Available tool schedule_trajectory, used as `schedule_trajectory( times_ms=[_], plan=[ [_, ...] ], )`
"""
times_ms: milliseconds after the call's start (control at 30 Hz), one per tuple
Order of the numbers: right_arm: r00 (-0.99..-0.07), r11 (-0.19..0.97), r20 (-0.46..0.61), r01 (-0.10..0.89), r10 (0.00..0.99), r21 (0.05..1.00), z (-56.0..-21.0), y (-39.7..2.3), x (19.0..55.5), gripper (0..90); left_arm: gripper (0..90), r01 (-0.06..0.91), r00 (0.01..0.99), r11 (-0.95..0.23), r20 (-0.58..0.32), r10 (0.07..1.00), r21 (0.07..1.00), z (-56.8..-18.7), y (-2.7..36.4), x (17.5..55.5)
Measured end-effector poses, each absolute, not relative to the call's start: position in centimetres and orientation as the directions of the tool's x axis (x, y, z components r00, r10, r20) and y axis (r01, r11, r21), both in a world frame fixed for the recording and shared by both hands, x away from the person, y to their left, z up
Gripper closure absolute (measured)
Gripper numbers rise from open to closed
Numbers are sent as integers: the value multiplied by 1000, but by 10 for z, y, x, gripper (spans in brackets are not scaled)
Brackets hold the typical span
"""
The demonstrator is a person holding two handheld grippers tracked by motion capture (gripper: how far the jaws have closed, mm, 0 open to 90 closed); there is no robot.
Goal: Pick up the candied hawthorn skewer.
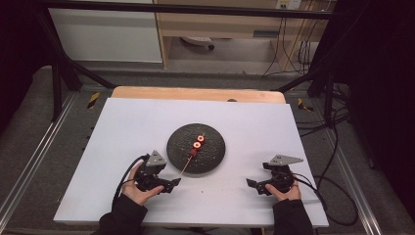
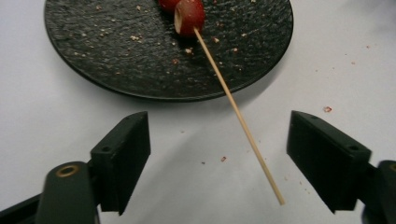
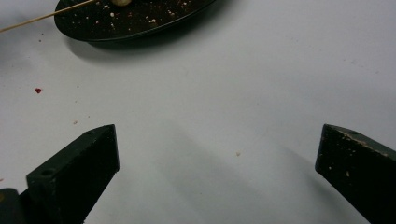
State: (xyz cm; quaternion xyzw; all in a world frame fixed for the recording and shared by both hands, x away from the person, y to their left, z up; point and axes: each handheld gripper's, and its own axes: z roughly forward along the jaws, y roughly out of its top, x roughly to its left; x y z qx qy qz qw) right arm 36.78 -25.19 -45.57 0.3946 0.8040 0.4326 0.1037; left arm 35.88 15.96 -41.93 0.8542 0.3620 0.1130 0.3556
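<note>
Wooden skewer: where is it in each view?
High view: skewer at centre, slanting off the black plate's lower-left rim.
Left gripper view: skewer runs from upper centre to lower right, its tip between the open jaws.
Right gripper view: skewer at top left.
Shared landmark: the black plate.
</note>
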Motion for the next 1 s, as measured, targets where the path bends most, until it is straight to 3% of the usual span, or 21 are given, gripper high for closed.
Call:
schedule_trajectory(
  times_ms=[167,333,567,1000],
  plan=[
    [-665,312,179,549,725,775,-456,-252,368,6,305,568,701,-494,-71,710,659,-423,148,361],
    [-666,313,179,550,725,774,-456,-252,368,5,453,586,694,-516,-58,718,625,-425,140,362],
    [-666,313,181,551,724,774,-456,-252,368,6,592,609,685,-536,-46,727,585,-425,132,363],
    [-666,313,181,551,724,773,-456,-252,368,6,811,637,645,-503,-47,763,584,-424,126,364]
  ],
)
